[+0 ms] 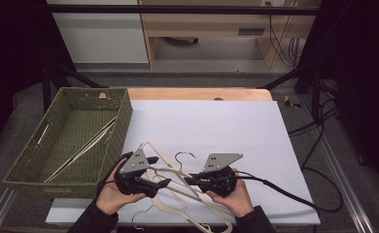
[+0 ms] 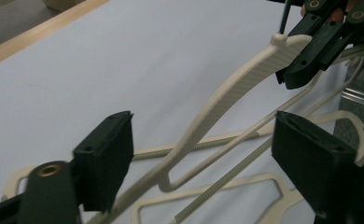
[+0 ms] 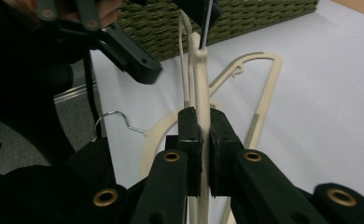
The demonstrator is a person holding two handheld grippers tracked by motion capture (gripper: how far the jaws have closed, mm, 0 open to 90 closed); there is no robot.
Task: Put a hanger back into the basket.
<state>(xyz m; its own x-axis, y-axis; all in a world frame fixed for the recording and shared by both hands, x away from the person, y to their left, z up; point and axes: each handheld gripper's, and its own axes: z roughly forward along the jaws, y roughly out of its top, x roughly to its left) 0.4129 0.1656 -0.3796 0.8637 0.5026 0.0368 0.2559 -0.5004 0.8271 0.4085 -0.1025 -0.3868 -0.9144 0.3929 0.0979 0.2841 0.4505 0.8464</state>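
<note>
The right gripper (image 3: pixel 201 154) pinches 1 cream hanger (image 2: pixel 227 93) lifted off the white mat (image 1: pixel 216 126); the left gripper (image 2: pixel 203 154), jaws spread, probably must close on its arm, likely towards the wicker basket (image 1: pixel 124 116).

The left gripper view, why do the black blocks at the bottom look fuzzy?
In the left gripper view, the left hand-held gripper sits close to the lens, so its jaws blur, while the cream hanger farther off looks sharper. In the high view the white sheet is bright and the room edges dark.

Dim room, grey floor (image 1: pixel 226 77), pale wooden desk (image 1: pixel 212 24) behind, black cables (image 1: pixel 284 48) hanging, dark frame bars (image 1: pixel 178 8).
</note>
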